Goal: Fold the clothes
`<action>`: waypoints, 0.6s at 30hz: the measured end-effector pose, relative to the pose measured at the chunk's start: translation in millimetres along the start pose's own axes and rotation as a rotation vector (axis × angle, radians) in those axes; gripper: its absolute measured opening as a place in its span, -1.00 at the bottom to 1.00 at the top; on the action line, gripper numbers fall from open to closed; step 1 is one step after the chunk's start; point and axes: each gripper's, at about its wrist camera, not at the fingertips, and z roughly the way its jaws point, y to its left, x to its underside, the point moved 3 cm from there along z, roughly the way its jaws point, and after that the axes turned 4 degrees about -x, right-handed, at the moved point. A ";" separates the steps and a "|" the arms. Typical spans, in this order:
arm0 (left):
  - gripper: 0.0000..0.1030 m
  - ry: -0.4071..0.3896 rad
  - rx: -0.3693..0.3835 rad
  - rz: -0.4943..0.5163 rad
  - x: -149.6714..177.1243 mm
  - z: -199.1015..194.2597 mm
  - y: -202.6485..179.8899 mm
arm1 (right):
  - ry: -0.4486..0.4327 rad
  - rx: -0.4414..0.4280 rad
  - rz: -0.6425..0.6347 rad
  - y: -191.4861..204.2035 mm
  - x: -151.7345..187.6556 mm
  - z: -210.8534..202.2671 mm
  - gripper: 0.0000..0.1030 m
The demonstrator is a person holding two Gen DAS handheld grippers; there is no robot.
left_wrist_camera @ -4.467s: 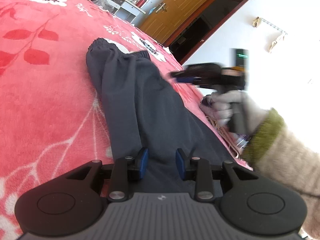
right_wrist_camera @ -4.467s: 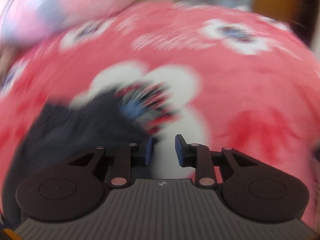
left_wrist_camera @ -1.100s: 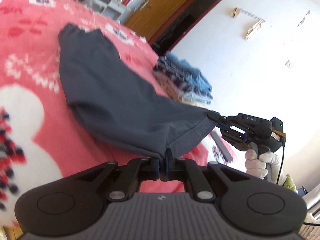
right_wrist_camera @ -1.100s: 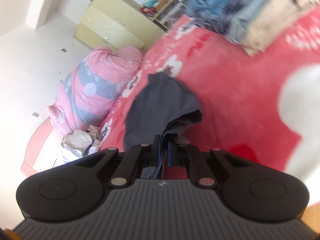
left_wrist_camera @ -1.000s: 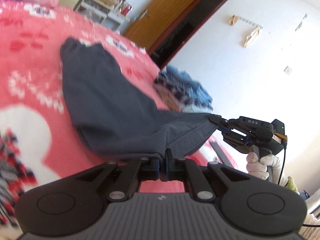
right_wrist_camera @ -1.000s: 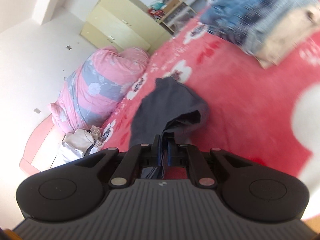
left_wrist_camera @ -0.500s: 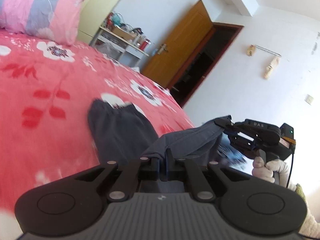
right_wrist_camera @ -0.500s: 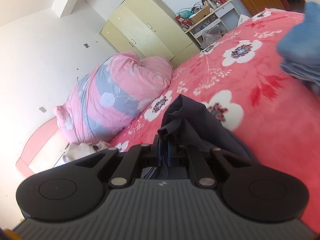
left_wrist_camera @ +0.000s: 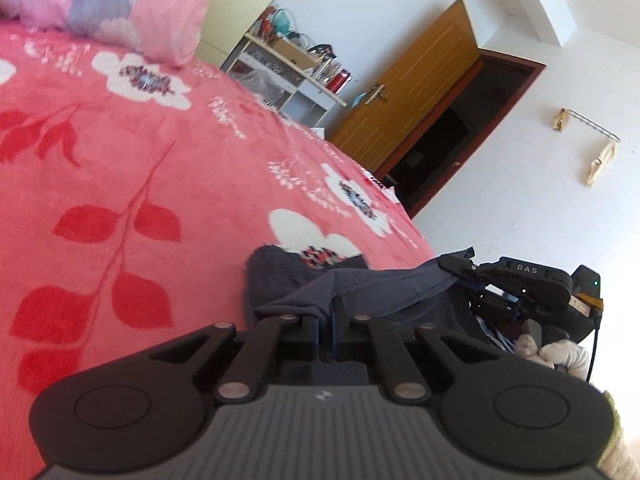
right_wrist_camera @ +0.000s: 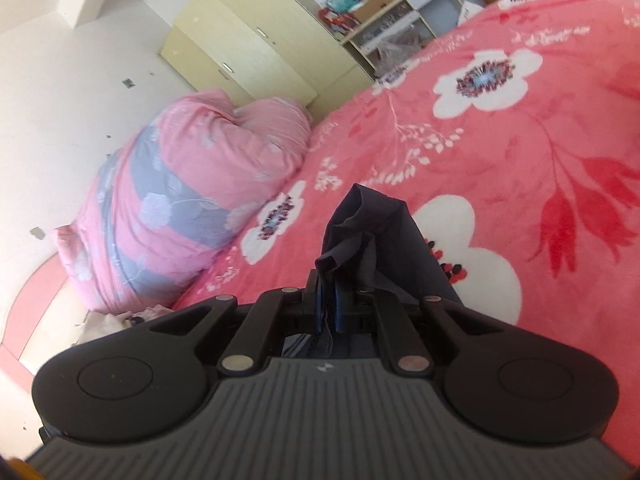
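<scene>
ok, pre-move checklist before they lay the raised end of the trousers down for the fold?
1. Left gripper shut on the trousers: ok, cloth is pinched between the closed fingers.
2. Right gripper shut on the trousers: ok, a fold of cloth rises from the closed fingers; the left view shows it clamped on the other corner.
3. Edge taut between the two grippers: ok, it runs nearly straight.
4. Far cuff resting on the blanket: ok.
5. Landing area free of other items: ok; the pink pillow sits well away.
6. Lower layer flat and unwrinkled: cannot tell, mostly hidden behind the grippers.
</scene>
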 end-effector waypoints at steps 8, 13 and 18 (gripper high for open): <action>-0.26 0.013 0.123 -0.182 3.5 32.6 52.0 | 0.056 -0.020 0.202 -56.8 -0.8 57.4 -0.80; -0.04 -0.056 0.177 -0.348 -0.3 25.1 81.7 | -0.060 -0.175 0.479 -101.6 -1.2 54.4 -0.27; -0.03 -0.080 0.155 -0.372 3.6 19.2 91.2 | -0.152 -0.213 0.592 -119.2 0.2 29.6 -0.12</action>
